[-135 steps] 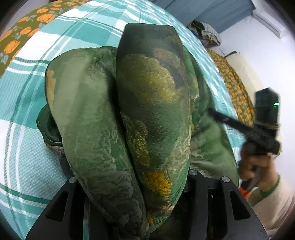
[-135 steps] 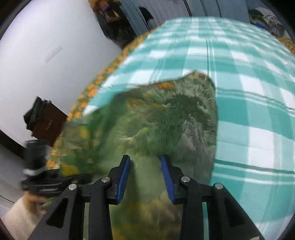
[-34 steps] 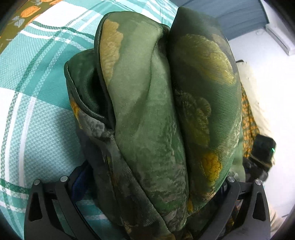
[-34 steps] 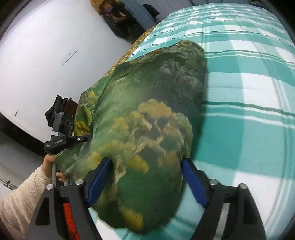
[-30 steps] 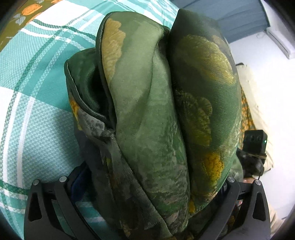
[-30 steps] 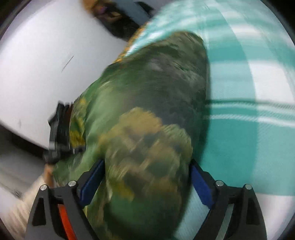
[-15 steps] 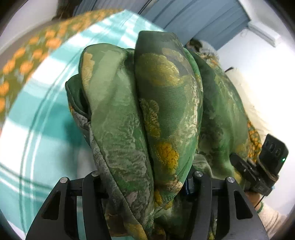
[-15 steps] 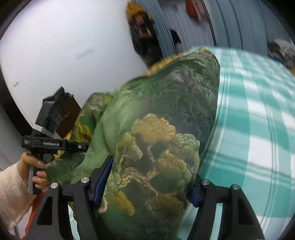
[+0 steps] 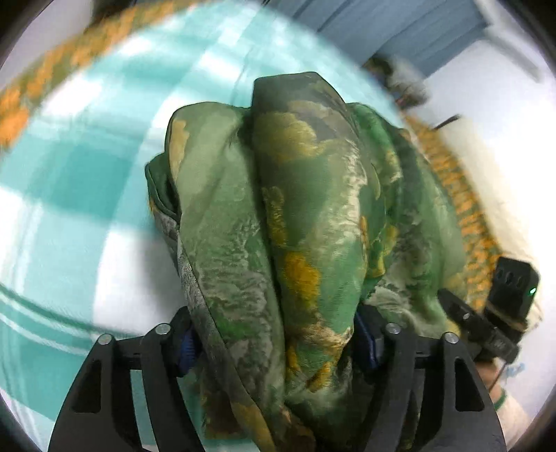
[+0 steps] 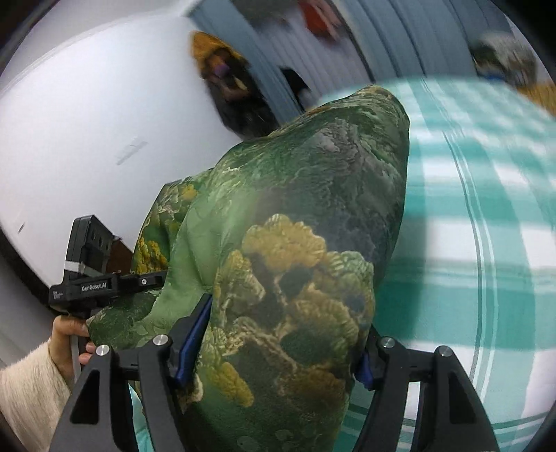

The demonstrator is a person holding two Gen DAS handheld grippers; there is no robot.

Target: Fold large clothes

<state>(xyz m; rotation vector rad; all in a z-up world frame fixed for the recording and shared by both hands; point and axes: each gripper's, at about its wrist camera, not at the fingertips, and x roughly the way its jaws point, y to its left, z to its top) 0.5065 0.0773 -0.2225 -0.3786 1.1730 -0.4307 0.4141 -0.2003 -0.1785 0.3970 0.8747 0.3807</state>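
Both grippers' jaws clamp the green garment (image 10: 305, 243); the left gripper (image 10: 104, 283) reads "GenRobot.AI".

Sheeny, seemingly brocade-woven garment (image 9: 312, 215)

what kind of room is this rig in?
Probably a bedroom: a teal-and-white checked sheet spreads over a bed-like surface, blue curtains hang behind it, and a green floral garment is being folded.
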